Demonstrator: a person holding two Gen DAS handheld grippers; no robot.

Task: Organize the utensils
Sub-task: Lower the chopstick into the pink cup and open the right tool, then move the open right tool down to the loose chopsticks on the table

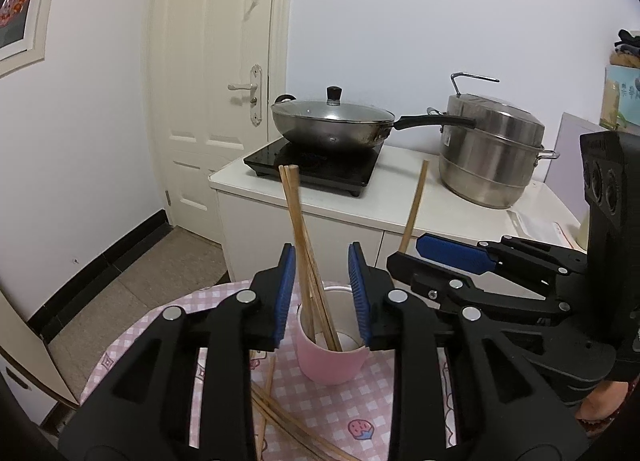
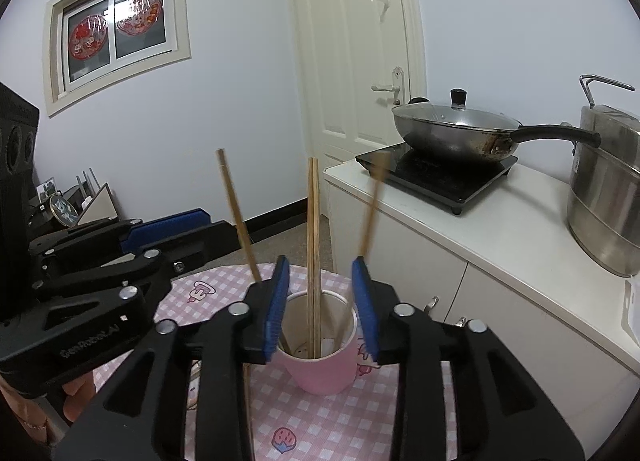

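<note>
Pink cup (image 1: 332, 357) stood on the checked tablecloth (image 1: 348, 413), near the table's far edge, with wooden chopsticks (image 1: 304, 245) standing in it. Both the left gripper (image 1: 322, 297) and the right gripper (image 2: 322, 307) were wide open above the cup, holding nothing. More loose chopsticks (image 1: 280, 417) lay nearby.

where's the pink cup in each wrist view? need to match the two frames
Left wrist view: the pink ceramic cup sits bottom centre, between the left claw's blue pads, wooden chopsticks standing in it.
Right wrist view: the cup sits bottom centre, slightly left, between the right claw's pads, chopsticks upright inside.
Shared landmark: the lidded steel wok on the black induction hob, behind the cup in both.
</note>
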